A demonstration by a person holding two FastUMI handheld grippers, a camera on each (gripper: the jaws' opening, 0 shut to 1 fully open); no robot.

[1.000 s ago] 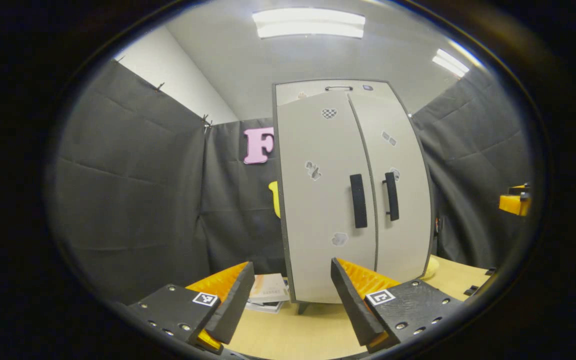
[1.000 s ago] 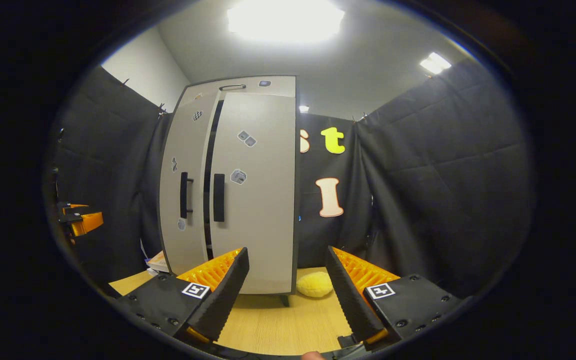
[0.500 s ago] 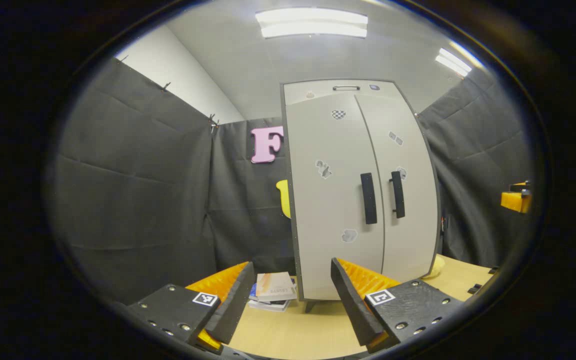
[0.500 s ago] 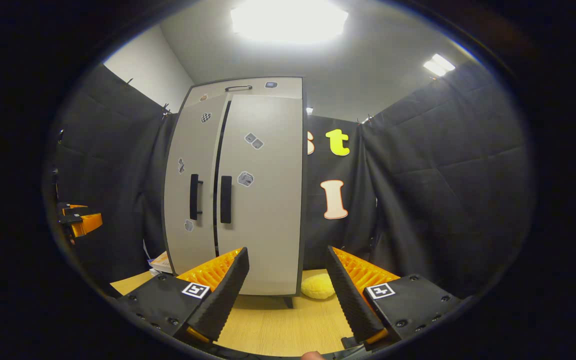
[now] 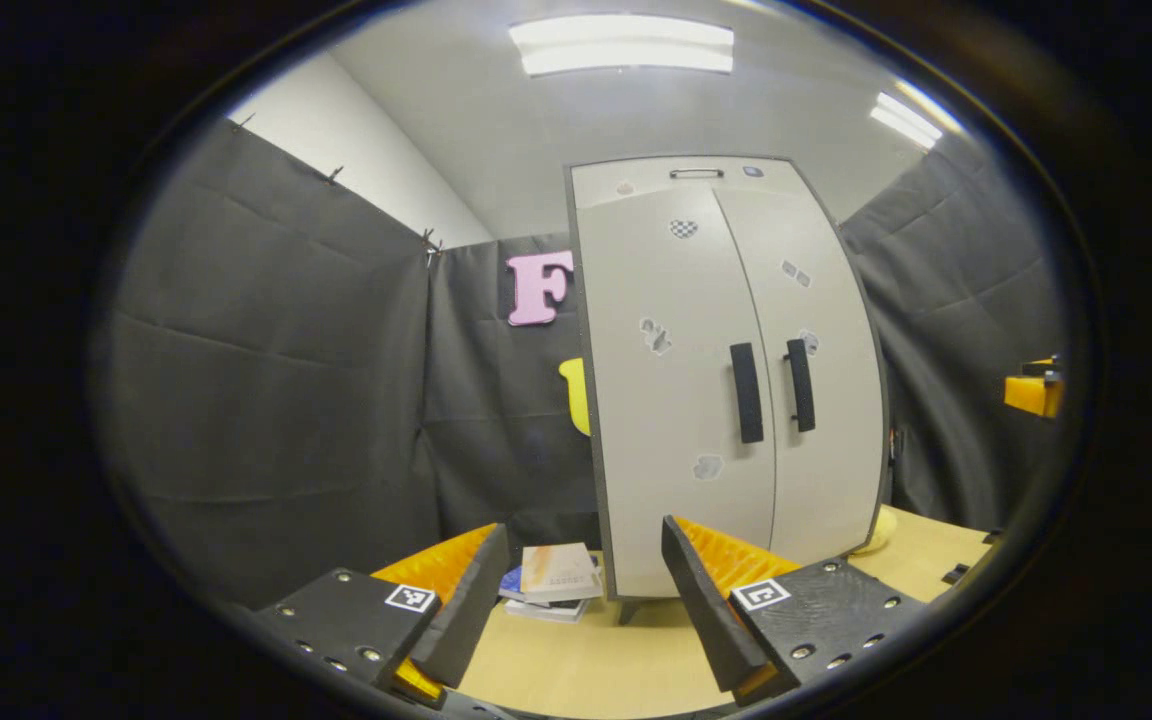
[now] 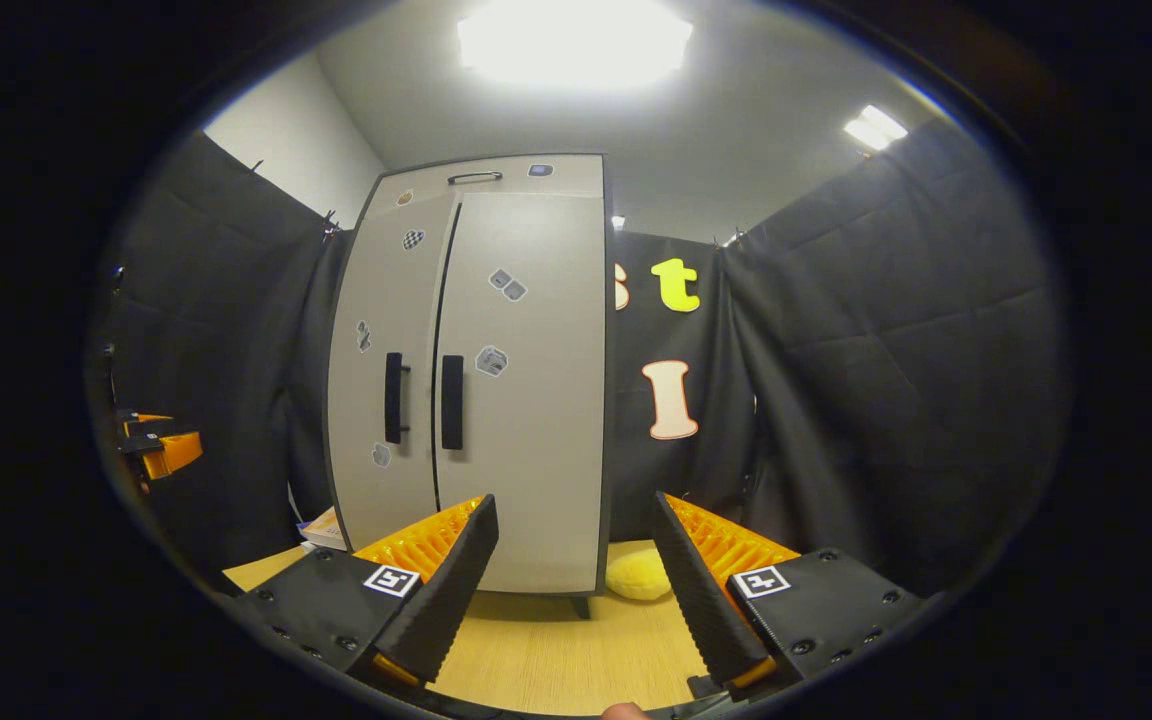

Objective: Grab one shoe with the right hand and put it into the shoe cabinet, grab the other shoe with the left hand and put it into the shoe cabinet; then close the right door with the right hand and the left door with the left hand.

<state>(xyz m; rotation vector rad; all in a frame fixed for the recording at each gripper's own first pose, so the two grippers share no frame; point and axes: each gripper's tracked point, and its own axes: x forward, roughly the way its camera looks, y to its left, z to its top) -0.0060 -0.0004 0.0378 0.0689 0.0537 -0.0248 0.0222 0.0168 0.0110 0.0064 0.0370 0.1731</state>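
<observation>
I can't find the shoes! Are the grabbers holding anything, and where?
Nothing is held. The left gripper and right gripper are both open and empty, hanging in front of the shoe cabinet.

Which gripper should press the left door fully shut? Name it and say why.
Left, probably: the left gripper is open, empty and faces the left door, its own job. Only a thin seam shows between the doors.
</observation>
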